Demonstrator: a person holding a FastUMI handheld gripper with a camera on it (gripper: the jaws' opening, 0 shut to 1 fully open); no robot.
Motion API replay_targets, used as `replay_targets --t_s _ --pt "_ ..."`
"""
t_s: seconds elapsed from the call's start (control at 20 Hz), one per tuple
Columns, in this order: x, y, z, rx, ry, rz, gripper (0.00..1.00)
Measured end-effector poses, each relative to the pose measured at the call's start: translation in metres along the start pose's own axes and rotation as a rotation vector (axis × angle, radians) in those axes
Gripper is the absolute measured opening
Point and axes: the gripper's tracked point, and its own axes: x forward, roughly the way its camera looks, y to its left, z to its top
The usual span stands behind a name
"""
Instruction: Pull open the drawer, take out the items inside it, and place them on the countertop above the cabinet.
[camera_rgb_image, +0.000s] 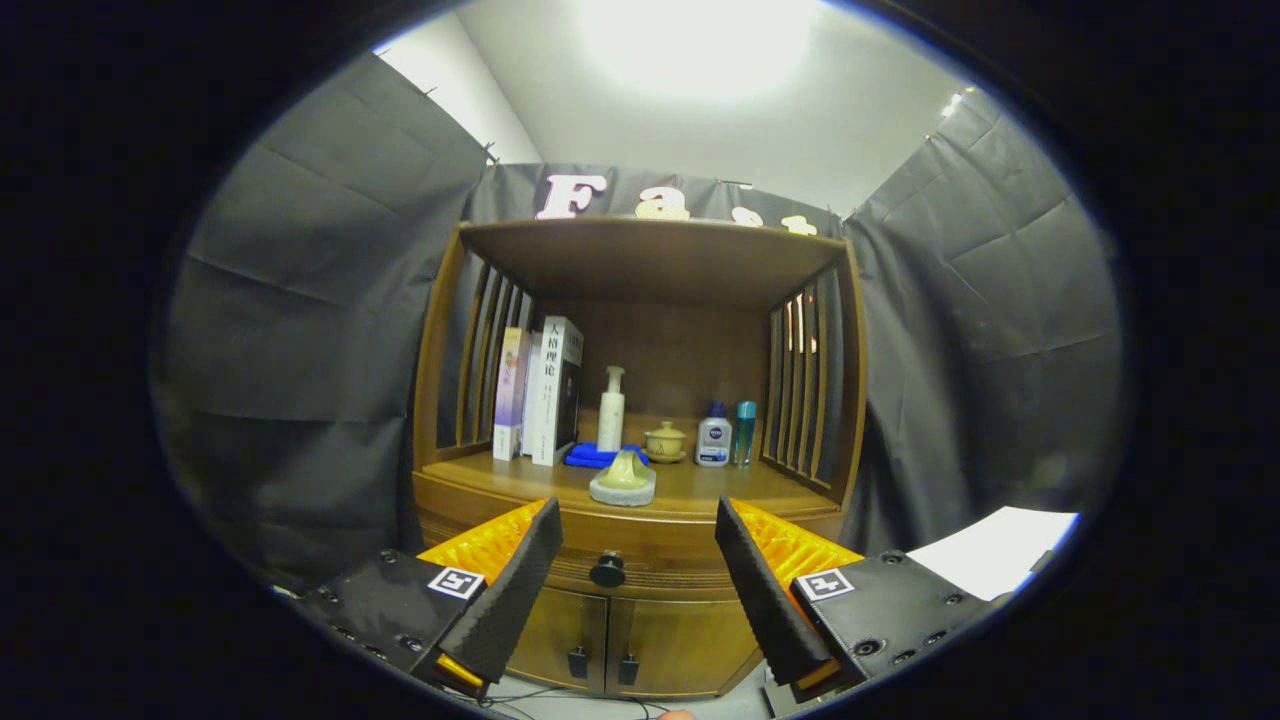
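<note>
In front of a wooden cabinet (640, 480) set against the booth's dark cloth wall, the tool (640, 550) hangs in the air with its two fingers spread wide and nothing between them but open space. The drawer (640, 560) sits shut in the cabinet's front, just under the bench (700, 490), and its round dark knob (607, 570) lies ahead of the fingers, in the gap between them and a little nearer the left one; the fingers are apart from it and touch nothing. Below the drawer are two small doors (610, 635), each with a little dark pull near the middle seam. On the bench, close to its front edge, rests a pale green piece on a flat grey base (624, 480). Behind it lies a folded blue cloth (592, 456), with a tall white pump bottle (611, 410) standing by it. To the left a few books (545, 390) stand upright against the slatted side. To the right of the pump bottle sit a small lidded pot (665, 441), a short white bottle with a blue cap (713, 436) and a slim teal bottle (745, 432), the last two just beside each other. A white sheet (1000, 550) lies off to the right, beyond the right finger.
</note>
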Motion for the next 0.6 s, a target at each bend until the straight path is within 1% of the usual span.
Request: replay_targets --t_s 0.1,0.3,0.6 --pt "-0.016 0.0 0.017 0.013 -0.012 0.01 0.98" --pt "-0.04 -0.014 0.041 0.034 -0.05 -0.016 0.98" --pt "-0.053 -0.028 0.032 0.035 -0.031 -0.049 0.98"
